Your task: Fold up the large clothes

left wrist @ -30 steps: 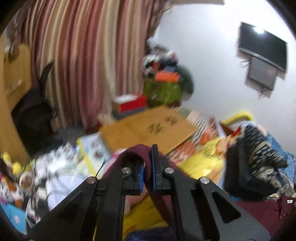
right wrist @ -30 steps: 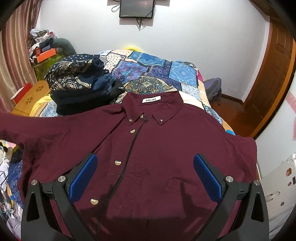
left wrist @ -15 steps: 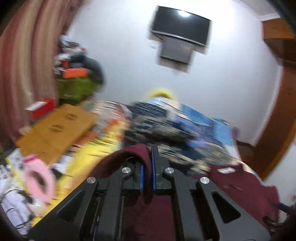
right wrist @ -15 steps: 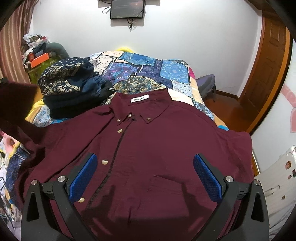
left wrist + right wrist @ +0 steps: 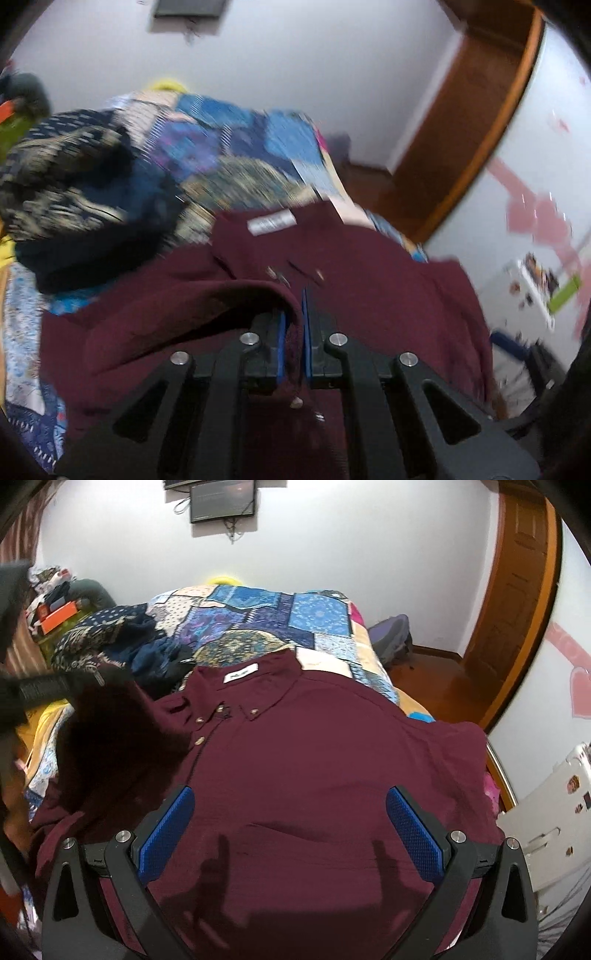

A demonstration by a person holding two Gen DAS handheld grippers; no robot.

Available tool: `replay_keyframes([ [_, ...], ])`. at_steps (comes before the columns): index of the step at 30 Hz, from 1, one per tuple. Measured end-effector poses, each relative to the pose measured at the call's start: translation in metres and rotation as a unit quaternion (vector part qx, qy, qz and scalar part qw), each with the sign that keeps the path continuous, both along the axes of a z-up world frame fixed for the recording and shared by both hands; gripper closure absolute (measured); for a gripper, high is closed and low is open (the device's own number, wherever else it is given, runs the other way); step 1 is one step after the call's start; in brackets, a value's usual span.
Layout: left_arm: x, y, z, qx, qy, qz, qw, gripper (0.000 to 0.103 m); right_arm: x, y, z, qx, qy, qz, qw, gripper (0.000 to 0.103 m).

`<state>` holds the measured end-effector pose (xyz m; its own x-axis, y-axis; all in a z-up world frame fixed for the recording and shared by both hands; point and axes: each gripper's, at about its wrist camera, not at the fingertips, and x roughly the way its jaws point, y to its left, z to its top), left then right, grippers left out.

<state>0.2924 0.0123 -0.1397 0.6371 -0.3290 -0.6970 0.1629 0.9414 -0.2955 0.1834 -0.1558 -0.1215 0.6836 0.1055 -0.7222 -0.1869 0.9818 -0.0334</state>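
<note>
Maroon shirt (image 5: 314,760) spread front-up over the near end of the bed (image 5: 280,613), collar toward the far wall, white neck label (image 5: 240,673) showing. One shirt only. Four buttons visible down the placket and collar in the right view. Right sleeve hanging off the bed's right edge; left sleeve (image 5: 192,306) lifted and drawn over the shirt's front.

Left gripper (image 5: 293,332) pressed together, pinching the sleeve cloth between its blue pads (image 5: 281,343); cloth bunched up over the fingers and draping back to the left. Left view blurred, details beyond the sleeve soft.

Right gripper (image 5: 290,834) spread wide, hovering above the shirt's lower front, both blue pads (image 5: 413,834) apart and touching nothing. Two finger shadows on the cloth between them.

One heap of dark patterned clothes (image 5: 118,642) at the bed's far left corner, just beside the shirt's left shoulder, close to the raised sleeve. Patchwork quilt (image 5: 306,616) bare between collar and far edge. One screen (image 5: 221,498) on the wall above the head of the bed. One wooden door (image 5: 517,590) at right. One purple bag (image 5: 391,635) on the floor near the bed's far right corner. Cluttered pile with an orange box (image 5: 59,616) at far left.
</note>
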Motion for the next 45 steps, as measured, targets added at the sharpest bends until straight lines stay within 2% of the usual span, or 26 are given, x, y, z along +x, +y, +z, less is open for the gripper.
replay_keyframes([
  [2,-0.001,-0.018,-0.011,0.013,0.017,-0.022,0.9995,0.097,0.002,-0.006,-0.001,0.002,0.004,-0.009,1.0,0.0],
  [5,-0.002,-0.03,-0.024,0.021,0.047,-0.052,0.9973,0.091,0.002,-0.012,-0.002,0.003,0.006,-0.016,1.0,0.0],
  [6,-0.004,-0.032,-0.028,0.021,0.058,-0.059,0.9963,0.086,0.002,-0.013,-0.003,0.003,0.007,-0.019,1.0,0.0],
  [7,-0.004,-0.032,-0.033,0.022,0.071,-0.065,0.9951,0.074,0.003,-0.014,-0.003,0.004,0.008,-0.02,1.0,0.0],
  [9,-0.007,-0.034,-0.041,0.022,0.095,-0.072,0.9927,0.06,0.003,-0.014,-0.003,0.005,0.009,-0.02,1.0,0.0],
  [13,-0.015,-0.028,-0.04,0.042,0.095,-0.069,0.9922,0.059,0.005,-0.008,-0.001,-0.007,0.004,-0.01,1.0,0.0],
  [17,-0.025,0.002,-0.016,0.067,0.053,-0.028,0.9959,0.055,0.009,0.001,0.003,-0.011,-0.004,0.005,1.0,0.0],
  [19,-0.03,0.022,-0.001,0.061,0.037,-0.009,0.9974,0.046,0.011,0.007,0.005,-0.009,-0.008,0.017,1.0,0.0],
  [22,-0.035,0.047,0.016,0.064,0.013,0.023,0.9976,0.038,0.014,0.018,0.009,-0.007,-0.015,0.037,0.999,0.0],
  [27,-0.056,0.095,0.038,0.079,-0.017,0.082,0.9934,0.038,0.018,0.039,0.016,-0.01,-0.027,0.073,0.997,0.0],
  [32,-0.077,0.141,0.047,0.087,-0.032,0.132,0.987,0.035,0.02,0.064,0.021,-0.016,-0.035,0.108,0.993,0.0],
  [36,-0.092,0.172,0.039,0.105,-0.027,0.173,0.979,0.031,0.023,0.089,0.022,-0.024,-0.034,0.143,0.989,0.0],
  [41,-0.105,0.207,0.009,0.118,0.018,0.206,0.9712,0.031,0.027,0.131,0.004,-0.04,0.007,0.218,0.975,0.0],
  [45,-0.113,0.22,-0.02,0.127,0.057,0.207,0.9684,0.031,0.032,0.164,-0.02,-0.071,0.042,0.26,0.962,0.0],
])
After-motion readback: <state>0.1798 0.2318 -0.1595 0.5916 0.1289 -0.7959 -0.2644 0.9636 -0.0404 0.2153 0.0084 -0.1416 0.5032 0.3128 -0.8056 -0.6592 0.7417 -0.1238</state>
